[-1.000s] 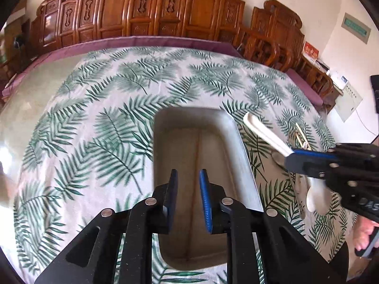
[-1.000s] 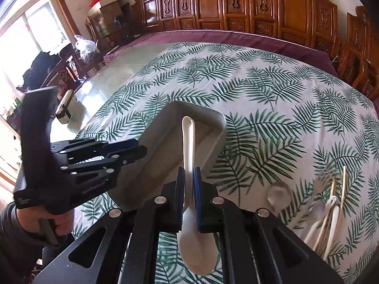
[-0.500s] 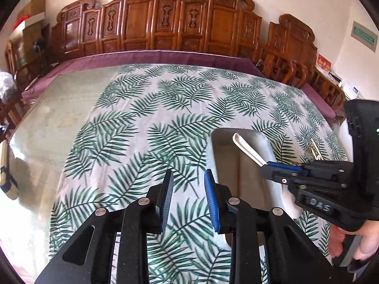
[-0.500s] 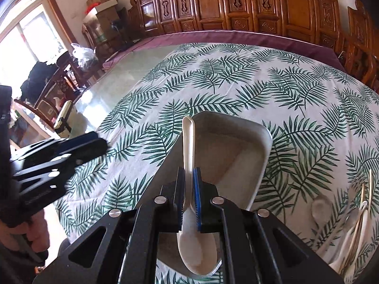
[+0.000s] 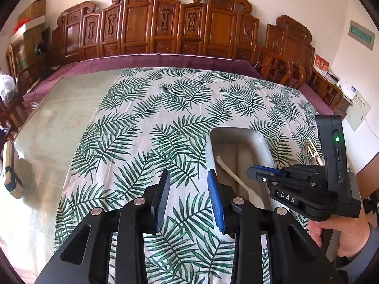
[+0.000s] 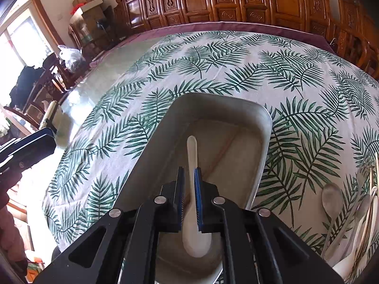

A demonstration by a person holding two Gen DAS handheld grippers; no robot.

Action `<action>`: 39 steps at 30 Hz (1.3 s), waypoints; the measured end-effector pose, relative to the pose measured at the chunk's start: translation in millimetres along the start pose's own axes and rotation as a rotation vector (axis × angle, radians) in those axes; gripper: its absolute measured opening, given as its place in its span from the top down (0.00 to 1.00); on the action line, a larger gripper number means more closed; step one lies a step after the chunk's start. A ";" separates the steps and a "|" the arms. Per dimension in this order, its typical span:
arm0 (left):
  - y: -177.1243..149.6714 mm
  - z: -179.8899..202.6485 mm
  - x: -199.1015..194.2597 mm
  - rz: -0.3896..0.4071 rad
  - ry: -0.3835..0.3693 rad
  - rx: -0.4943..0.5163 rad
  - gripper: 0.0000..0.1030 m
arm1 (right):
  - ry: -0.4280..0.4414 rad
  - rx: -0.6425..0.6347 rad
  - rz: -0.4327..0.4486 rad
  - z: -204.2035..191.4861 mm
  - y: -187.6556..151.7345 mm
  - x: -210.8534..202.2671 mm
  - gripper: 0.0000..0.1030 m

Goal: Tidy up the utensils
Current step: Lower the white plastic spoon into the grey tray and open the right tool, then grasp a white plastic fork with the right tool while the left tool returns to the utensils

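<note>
Your left gripper (image 5: 188,197) has pulled off the tray (image 6: 266,127), its empty fingers just spread apart, while your right gripper (image 6: 188,198), clamped on the white spoon (image 6: 192,156), has sunk it inside the tray, ready for release.

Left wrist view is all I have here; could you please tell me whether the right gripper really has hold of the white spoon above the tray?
Observer: Yes. The right gripper is shut on the white spoon, both pads clamping its handle just above the bowl, over the tray.
Operator: Thank you. Are there more utensils waiting on that side?
Observer: Yes. A clear spoon lies on the leaf-print cloth to the right of the tray, next to a bundle of other utensils.
</note>
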State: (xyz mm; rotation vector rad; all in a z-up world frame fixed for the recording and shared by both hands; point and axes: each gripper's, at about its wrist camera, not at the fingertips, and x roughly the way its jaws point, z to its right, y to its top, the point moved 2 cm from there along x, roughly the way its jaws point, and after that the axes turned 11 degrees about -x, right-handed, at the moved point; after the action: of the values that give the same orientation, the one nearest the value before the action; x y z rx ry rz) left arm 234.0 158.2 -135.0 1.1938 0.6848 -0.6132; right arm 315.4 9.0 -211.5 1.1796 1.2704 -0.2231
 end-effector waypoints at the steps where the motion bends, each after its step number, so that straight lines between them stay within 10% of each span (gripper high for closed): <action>1: -0.7 3.7 -2.4 0.003 -0.002 0.005 0.68 | 0.005 -0.006 0.017 1.0 -1.1 -7.6 0.90; 20: -42.4 118.8 -23.6 0.001 -0.118 0.125 0.52 | -0.209 -0.023 0.131 105.9 -129.4 -169.5 0.81; 39: -98.2 203.1 15.9 -0.096 -0.145 0.183 0.51 | -0.250 0.174 0.063 213.4 -214.2 -158.8 0.58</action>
State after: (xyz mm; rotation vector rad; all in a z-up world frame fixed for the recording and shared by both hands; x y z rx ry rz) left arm 202.3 -64.0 -163.2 1.2763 0.5746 -0.8492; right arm 238.9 -323.0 -234.2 1.2940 1.0087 -0.4287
